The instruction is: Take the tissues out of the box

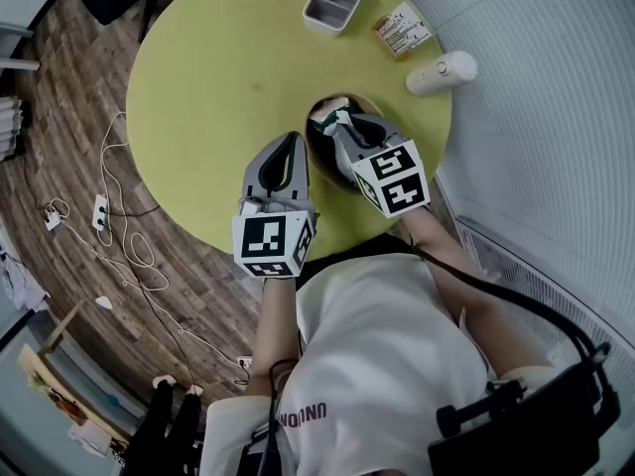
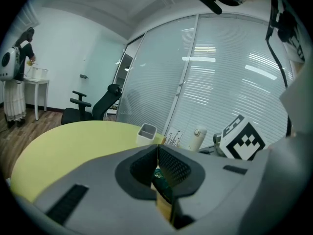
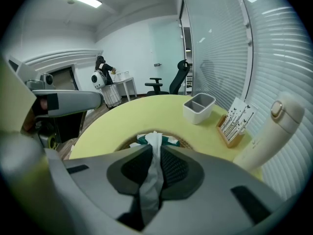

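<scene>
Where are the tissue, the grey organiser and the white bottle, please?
tissue (image 3: 153, 141), right gripper view, upper strip
grey organiser (image 3: 195, 115), right gripper view, front wall
white bottle (image 1: 442, 71), head view, mid-body

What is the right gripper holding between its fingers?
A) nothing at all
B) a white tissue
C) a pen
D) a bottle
B: in the right gripper view, the fingers of the right gripper are pinched on a white tissue that sticks up out of the box.
</scene>
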